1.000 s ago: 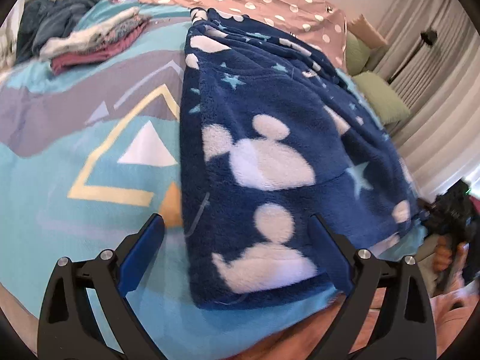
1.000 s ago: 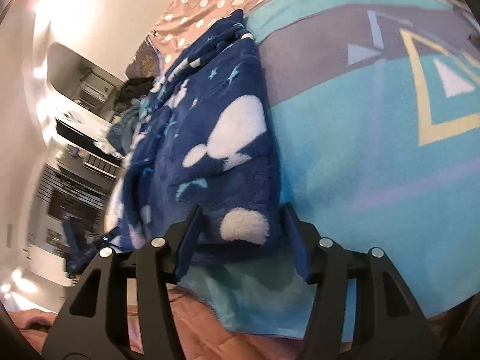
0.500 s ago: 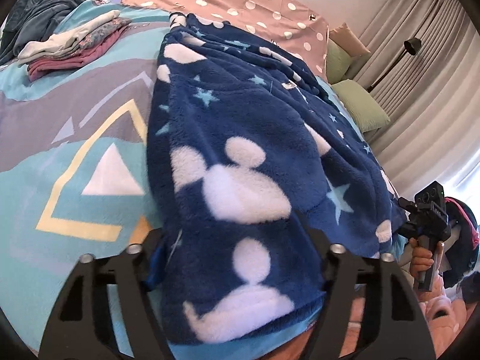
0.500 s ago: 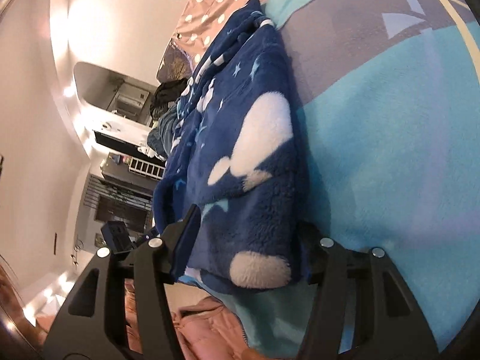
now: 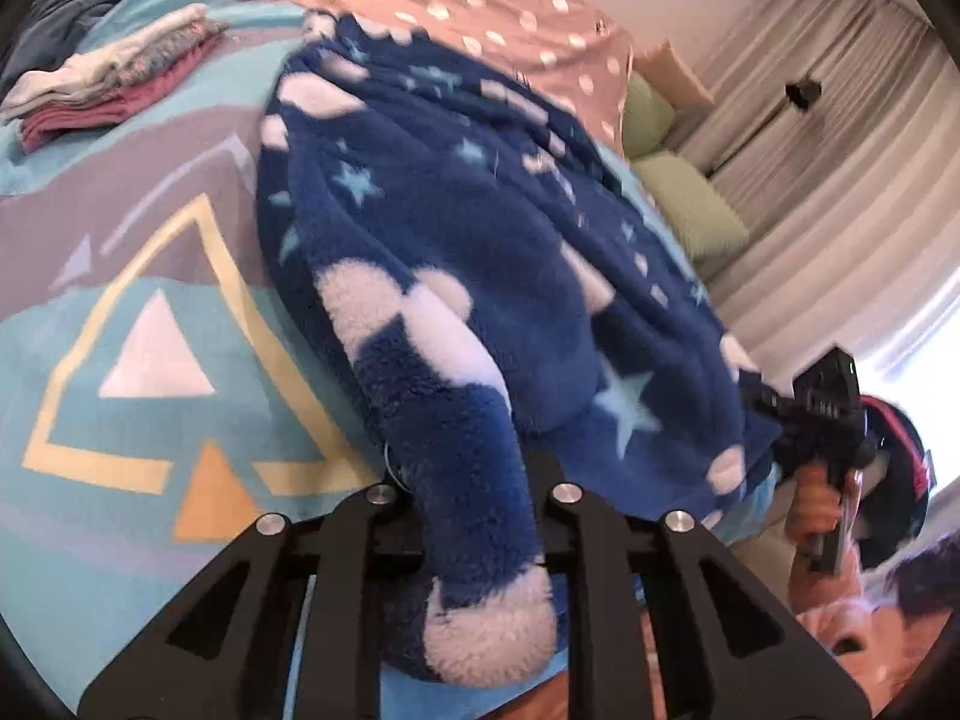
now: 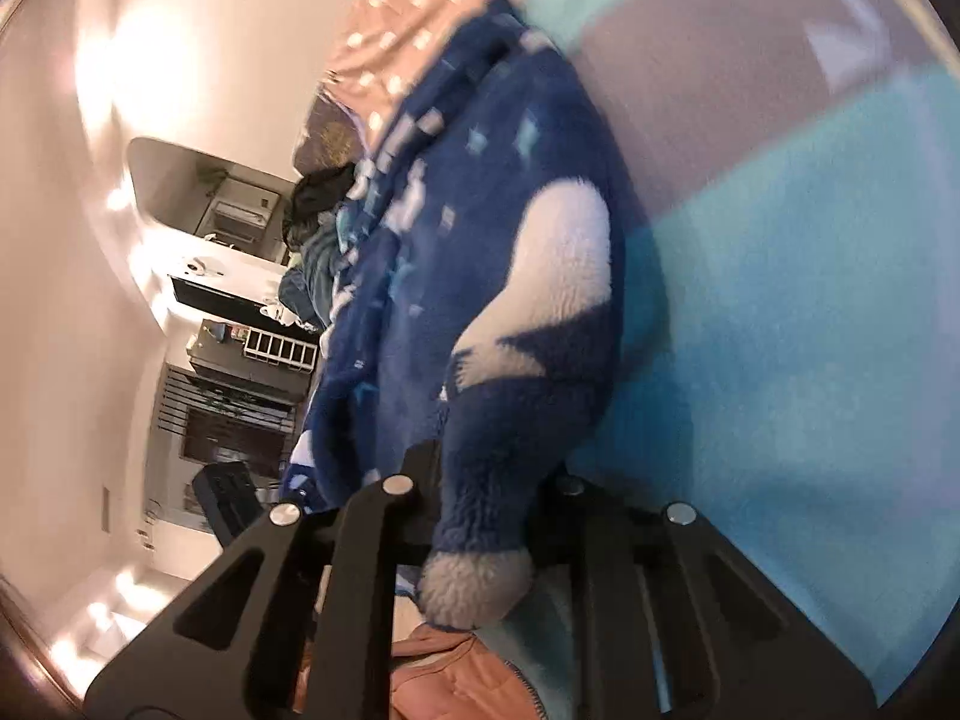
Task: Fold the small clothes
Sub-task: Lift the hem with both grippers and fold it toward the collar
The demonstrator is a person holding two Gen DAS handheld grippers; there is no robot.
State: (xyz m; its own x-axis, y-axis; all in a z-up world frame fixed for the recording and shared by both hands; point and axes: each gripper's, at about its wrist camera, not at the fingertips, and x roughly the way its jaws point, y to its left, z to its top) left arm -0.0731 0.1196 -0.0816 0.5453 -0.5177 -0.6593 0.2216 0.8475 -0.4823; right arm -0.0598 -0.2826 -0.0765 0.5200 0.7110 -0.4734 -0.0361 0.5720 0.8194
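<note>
The blue fleece garment (image 5: 468, 252) lies on the bed (image 5: 150, 420), filling the centre of the left wrist view and running from the bottom edge up to the polka-dot sheet (image 5: 480, 6) at the top. The left gripper (image 5: 474, 516) has its jaws closing, with a thick bunch of the near hem between them and the pile already squeezed in. The right gripper (image 6: 480, 498) has its jaws clamped together on the other near corner, at bottom centre of its own view.

To do this fold well, I would judge that both corners should rise together and level, so the hem stays taut between them, and be carried up the frame toward the far end before being laid down edge to edge. Fleece this thick slips and bulges, so each grip should hold both layers.

The garment's long axis runs from bottom centre to upper left of the left view, its near end at the grippers and its far end pointing at the sheet. A folded pile (image 5: 108, 78) sits upper left, well apart.
</note>
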